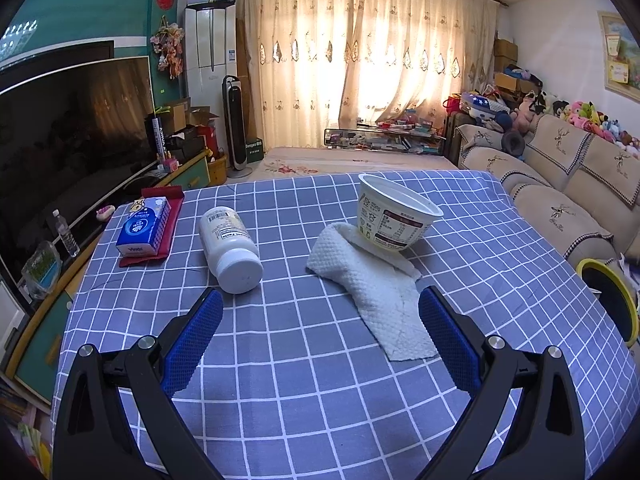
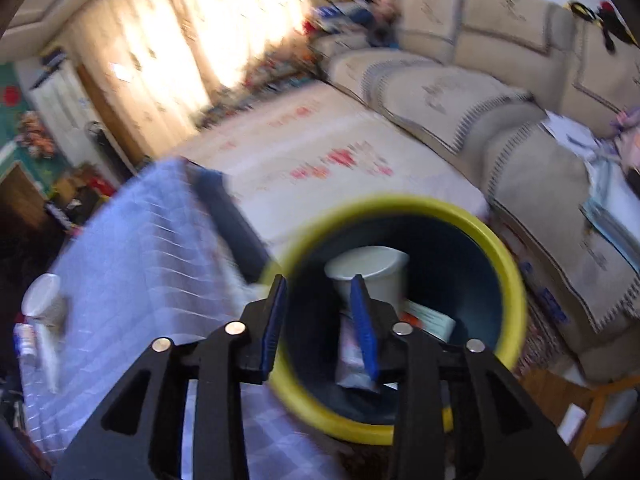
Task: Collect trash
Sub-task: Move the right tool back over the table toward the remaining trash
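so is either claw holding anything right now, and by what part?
Nothing is held. The left claw hangs open over the checked cloth. The right claw is open over the yellow-rimmed bin, nothing between its pads.

- Tissue pack (image 1: 144,227), blue, on the checked tablecloth: brand "Vinda" legible on the near end.
- Dark tube (image 1: 159,139) beside the television: vertical white lettering, not reliably legible.
- Bottle (image 1: 231,244) and paper bowl (image 1: 394,216) labels: print too small to read.
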A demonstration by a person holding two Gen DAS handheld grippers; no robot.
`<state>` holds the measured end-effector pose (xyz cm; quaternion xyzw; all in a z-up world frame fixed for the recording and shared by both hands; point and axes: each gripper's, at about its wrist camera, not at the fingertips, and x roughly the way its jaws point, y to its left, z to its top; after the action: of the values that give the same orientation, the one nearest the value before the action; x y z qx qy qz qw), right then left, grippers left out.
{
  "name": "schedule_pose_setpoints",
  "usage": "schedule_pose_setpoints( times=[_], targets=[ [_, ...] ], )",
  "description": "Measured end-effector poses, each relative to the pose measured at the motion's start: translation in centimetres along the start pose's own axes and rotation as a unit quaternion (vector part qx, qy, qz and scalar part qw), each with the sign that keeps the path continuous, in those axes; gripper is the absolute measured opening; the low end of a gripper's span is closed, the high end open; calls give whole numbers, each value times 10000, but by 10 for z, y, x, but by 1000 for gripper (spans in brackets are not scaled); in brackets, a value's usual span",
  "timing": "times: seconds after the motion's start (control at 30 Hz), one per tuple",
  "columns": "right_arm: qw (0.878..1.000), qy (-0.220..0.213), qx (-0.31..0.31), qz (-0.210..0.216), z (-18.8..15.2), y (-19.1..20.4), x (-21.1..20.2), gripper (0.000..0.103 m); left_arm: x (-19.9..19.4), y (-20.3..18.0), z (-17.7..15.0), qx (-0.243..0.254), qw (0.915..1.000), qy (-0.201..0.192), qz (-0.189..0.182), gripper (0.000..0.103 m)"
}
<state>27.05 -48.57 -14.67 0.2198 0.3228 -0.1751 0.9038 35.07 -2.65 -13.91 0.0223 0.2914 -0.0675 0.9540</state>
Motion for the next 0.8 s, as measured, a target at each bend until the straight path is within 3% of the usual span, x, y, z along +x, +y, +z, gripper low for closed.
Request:
schedule_pose_setpoints(
  times=[0.27, 0.43, 0.5, 0.67, 0.8],
  targets=[
    [9860, -506, -801, 1373, 21, 126, -2, 37, -5, -16, 3, 180, 9998, -22, -78, 97],
    [9753, -1402, -1269, 1143, 8, 155, -19, 50, 6, -31, 16, 264, 9975, 410, -506, 97],
    [9763, -1346, -1296, 1094, 4, 157, -14, 51, 17, -42, 26, 504, 9964, 470, -493, 97],
    [9810, -680, -1061, 1477, 8, 148, 8, 51, 52, -64, 43, 1015, 9925, 570, -372, 97],
    [9795, -819, -1002, 1546, 8, 145, -1, 53, 88, -70, 52, 1029, 9910, 792, -324, 97]
  ],
)
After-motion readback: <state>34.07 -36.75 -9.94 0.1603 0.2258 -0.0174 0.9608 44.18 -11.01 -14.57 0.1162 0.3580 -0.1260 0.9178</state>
